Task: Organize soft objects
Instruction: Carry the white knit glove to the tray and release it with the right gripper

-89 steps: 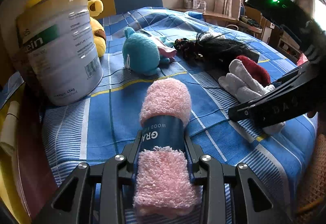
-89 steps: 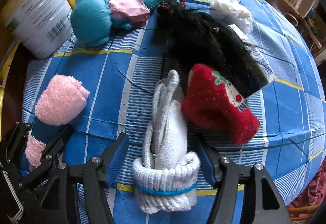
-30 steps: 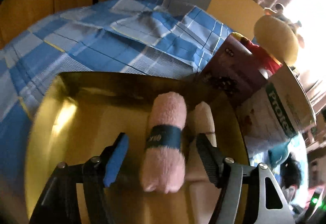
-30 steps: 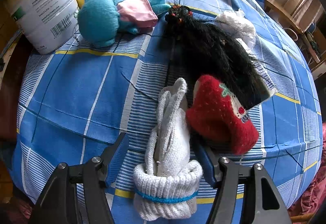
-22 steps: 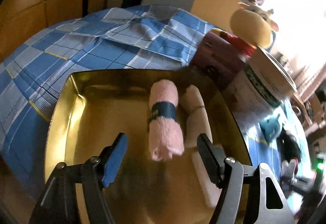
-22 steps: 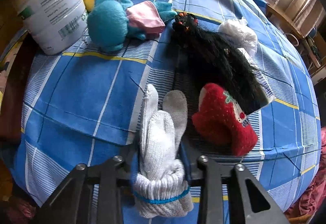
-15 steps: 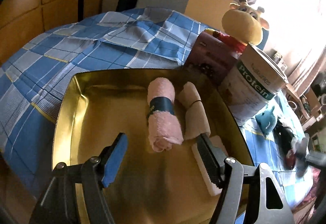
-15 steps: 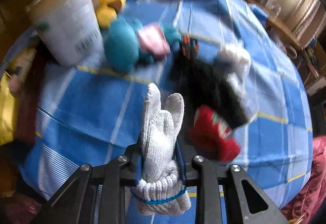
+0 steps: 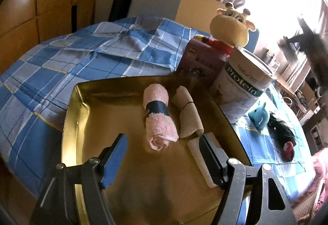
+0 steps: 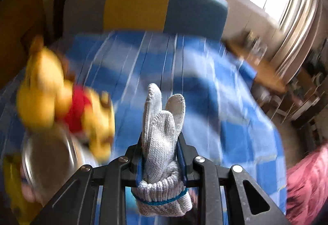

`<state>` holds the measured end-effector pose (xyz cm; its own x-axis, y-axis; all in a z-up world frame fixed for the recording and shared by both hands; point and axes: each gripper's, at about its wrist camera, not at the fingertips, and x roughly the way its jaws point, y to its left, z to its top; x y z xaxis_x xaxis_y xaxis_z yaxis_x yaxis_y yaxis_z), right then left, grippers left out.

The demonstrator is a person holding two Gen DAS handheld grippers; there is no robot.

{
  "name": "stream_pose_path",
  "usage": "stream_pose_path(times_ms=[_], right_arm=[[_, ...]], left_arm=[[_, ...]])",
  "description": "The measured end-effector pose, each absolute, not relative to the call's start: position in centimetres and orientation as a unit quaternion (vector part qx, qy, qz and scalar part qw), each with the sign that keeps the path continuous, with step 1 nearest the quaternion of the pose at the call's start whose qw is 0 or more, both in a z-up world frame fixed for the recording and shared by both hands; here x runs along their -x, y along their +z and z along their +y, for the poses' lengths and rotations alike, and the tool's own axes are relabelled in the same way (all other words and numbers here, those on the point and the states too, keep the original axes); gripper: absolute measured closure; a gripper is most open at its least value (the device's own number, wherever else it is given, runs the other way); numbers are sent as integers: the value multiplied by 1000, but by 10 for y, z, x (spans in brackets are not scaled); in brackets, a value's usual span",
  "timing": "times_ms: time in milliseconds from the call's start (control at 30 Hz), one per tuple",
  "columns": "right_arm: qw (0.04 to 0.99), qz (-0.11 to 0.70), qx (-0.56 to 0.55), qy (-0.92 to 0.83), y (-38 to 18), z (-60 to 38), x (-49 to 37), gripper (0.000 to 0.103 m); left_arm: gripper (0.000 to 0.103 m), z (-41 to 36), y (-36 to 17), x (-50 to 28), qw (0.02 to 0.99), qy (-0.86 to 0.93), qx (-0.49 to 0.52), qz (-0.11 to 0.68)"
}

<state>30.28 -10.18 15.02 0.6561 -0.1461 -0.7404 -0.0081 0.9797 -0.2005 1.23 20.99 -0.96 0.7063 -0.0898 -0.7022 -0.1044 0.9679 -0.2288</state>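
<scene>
Right gripper (image 10: 162, 155) clamps white gloves (image 10: 162, 143) — left gripper (image 9: 164, 155) gapes, pink towel roll (image 9: 158, 118) just ahead

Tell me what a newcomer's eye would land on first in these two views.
Most striking is the white knit glove, pinched upright in the right claw against a motion-blurred bed. In the left wrist view, the gold tray fills the middle, with the pink rolled towel lying beside a beige roll, and the open left claw hovers over them. Behind the tray stand a protein can and a yellow giraffe plush.
</scene>
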Motion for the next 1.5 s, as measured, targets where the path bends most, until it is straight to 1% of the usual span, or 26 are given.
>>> stream_pose_path(times_ms=[67,167,233,300,400,567,667,733,800,900,967,1000,1067,1100,1133,1167,1267,1333,1400,1500], right_arm=[[918,380,101,-48,181,-72,-327,77],[940,326,98,-10,224,-21,-344,77],[947,299,108,47,240,18,-342,77],[943,281,126,128,243,64,-328,77],[909,286,175,246,218,125,-291,77],[828,363,231,360,127,182,-223,77],[788,412,245,385,69,197,-192,77],[775,434,239,392,38,203,-179,77],[768,466,209,387,10,209,-177,77],[766,490,175,377,-15,219,-176,77],[762,518,137,364,-35,220,-173,74],[762,524,127,357,-41,221,-174,74],[765,534,111,341,-52,217,-168,71],[763,542,105,335,-55,215,-168,65],[761,548,99,333,-58,212,-168,64],[762,547,94,332,-59,209,-166,64],[772,532,83,337,-46,196,-160,58],[781,518,74,340,-36,188,-156,48],[790,503,69,343,-24,177,-149,46],[810,474,77,338,-9,161,-136,46]], left_arm=[[28,211,-8,-10,917,5,122,381],[28,212,-6,-6,918,6,120,379],[28,215,-6,-4,918,12,120,378],[28,218,-6,-2,918,17,122,378],[28,227,-6,3,917,36,125,378],[28,249,-6,14,911,84,142,377],[26,262,-6,21,908,115,155,373],[26,270,-6,24,906,128,161,370],[26,275,-5,28,906,138,162,366],[25,277,-4,34,907,146,159,363],[25,278,-3,37,907,147,158,362],[25,278,-3,39,907,147,157,362],[25,278,-3,42,908,147,150,362],[25,277,-4,42,909,145,147,363],[25,277,-4,43,908,143,148,364],[25,276,-4,43,908,142,148,365],[25,273,-3,42,909,138,146,364],[25,270,-1,42,911,135,144,363],[25,267,1,42,912,132,142,362],[25,260,4,42,915,125,134,360]])
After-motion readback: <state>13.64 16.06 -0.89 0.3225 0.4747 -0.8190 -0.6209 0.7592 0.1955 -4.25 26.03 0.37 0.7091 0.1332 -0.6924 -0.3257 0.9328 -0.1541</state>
